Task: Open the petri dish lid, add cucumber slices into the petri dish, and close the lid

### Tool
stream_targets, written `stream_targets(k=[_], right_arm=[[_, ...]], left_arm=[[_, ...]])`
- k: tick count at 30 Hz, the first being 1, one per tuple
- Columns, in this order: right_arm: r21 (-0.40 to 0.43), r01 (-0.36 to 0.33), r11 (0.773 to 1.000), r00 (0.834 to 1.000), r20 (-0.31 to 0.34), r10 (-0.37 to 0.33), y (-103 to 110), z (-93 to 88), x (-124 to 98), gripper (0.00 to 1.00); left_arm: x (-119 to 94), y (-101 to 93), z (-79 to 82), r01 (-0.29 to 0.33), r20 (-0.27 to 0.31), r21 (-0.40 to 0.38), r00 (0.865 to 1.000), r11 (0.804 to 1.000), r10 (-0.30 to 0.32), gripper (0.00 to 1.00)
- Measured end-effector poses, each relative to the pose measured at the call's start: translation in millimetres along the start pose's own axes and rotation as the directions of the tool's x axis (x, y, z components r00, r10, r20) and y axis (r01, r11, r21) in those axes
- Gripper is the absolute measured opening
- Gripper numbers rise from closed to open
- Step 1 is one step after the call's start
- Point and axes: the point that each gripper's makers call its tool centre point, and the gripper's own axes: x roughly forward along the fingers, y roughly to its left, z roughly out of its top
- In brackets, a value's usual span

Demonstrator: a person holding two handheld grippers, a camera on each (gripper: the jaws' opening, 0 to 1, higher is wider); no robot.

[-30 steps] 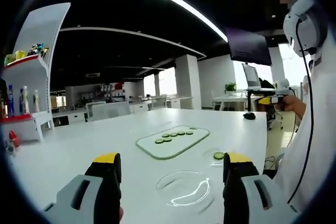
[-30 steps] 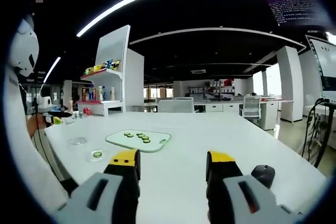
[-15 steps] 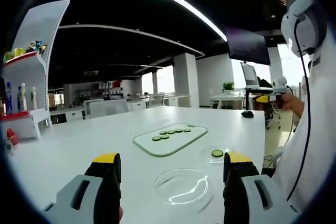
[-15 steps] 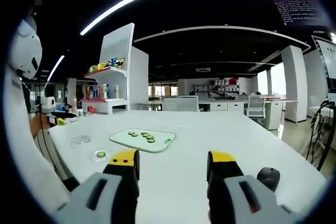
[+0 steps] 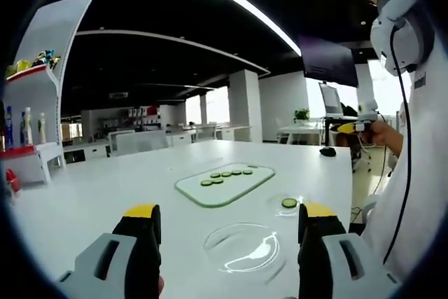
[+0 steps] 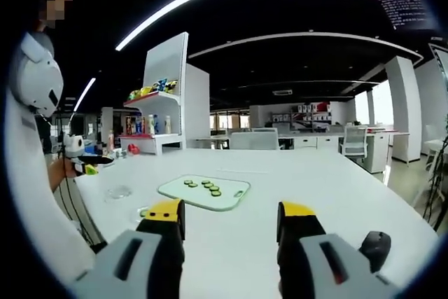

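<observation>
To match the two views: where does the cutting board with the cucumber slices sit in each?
Left gripper view: cutting board at centre, beyond the clear lid.
Right gripper view: board left of centre, above the left jaw.
Shared landmark: the white shelf unit behind the table.

one cutting board (image 5: 224, 185), six cucumber slices (image 5: 289, 203), two dishes (image 5: 245, 249)

Your cutting board (image 5: 224, 184) mid-bench (image 5: 91, 201) carrying cucumber slices (image 5: 227, 175), petri dish (image 5: 288, 204) holding one slice just right of board, lid (image 5: 245, 250) nearer you than board
</observation>
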Motion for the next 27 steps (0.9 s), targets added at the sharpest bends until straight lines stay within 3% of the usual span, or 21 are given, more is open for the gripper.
stream_targets(k=[13,27], right_arm=[[-0.021,-0.040,0.999,0.998,-0.051,0.039,8.2,-7.8,13.9,0.54],[-0.035,-0.078,0.996,0.995,-0.069,0.075,17.4,-3.4,23.8,0.55]], left_arm=[[-0.8,-1.3,-0.7,0.002,-0.009,0.013,1.000,1.000,-0.002,0.80],[-3.5,0.7,-2.0,-0.002,-0.014,0.020,1.000,1.000,0.002,0.80]])
